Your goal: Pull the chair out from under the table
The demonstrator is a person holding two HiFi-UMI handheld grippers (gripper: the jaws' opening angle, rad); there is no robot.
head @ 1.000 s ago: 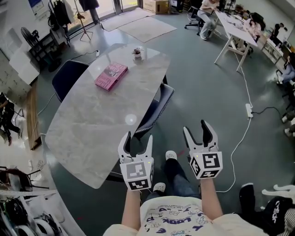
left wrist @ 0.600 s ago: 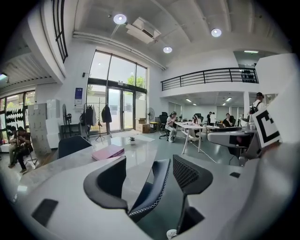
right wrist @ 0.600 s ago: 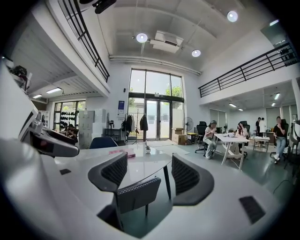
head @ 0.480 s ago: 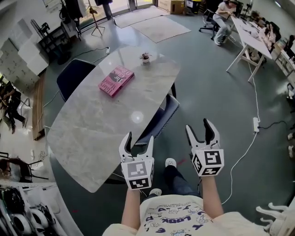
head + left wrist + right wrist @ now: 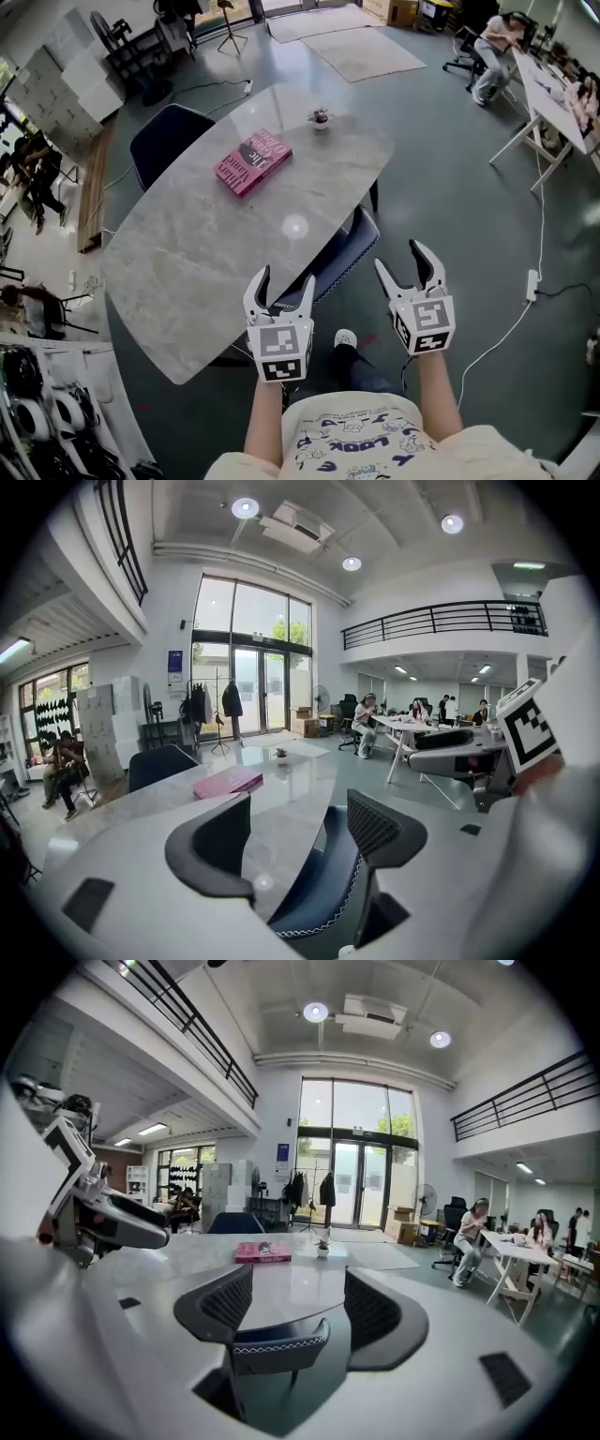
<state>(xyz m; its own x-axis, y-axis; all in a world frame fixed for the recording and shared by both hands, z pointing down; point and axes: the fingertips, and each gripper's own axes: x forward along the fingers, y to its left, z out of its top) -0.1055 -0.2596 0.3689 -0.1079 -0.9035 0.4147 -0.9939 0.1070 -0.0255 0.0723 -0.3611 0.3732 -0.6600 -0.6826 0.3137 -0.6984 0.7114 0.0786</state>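
A dark blue chair [image 5: 349,246] with white stitching is tucked under the near edge of the oval marble table [image 5: 187,272]. My left gripper [image 5: 286,277] hovers open over the table's near rim, just left of the chair. My right gripper [image 5: 401,258] is open above the floor, a little right of the chair. In the left gripper view the chair back [image 5: 314,878] shows between the open jaws of the gripper [image 5: 300,841]. The right gripper [image 5: 298,1312] looks at the chair back [image 5: 279,1342] from behind, some way off. Neither gripper touches anything.
A pink book [image 5: 251,161] and a small potted plant [image 5: 321,117] lie on the table. A second dark chair [image 5: 167,141] stands at the far side. A power strip and cable [image 5: 532,281] trail on the floor at right. The person's shoe [image 5: 345,338] is below the chair.
Both grippers have moved forward toward the table's near edge, and the chair now lies closer to them. Both have stayed open and empty.
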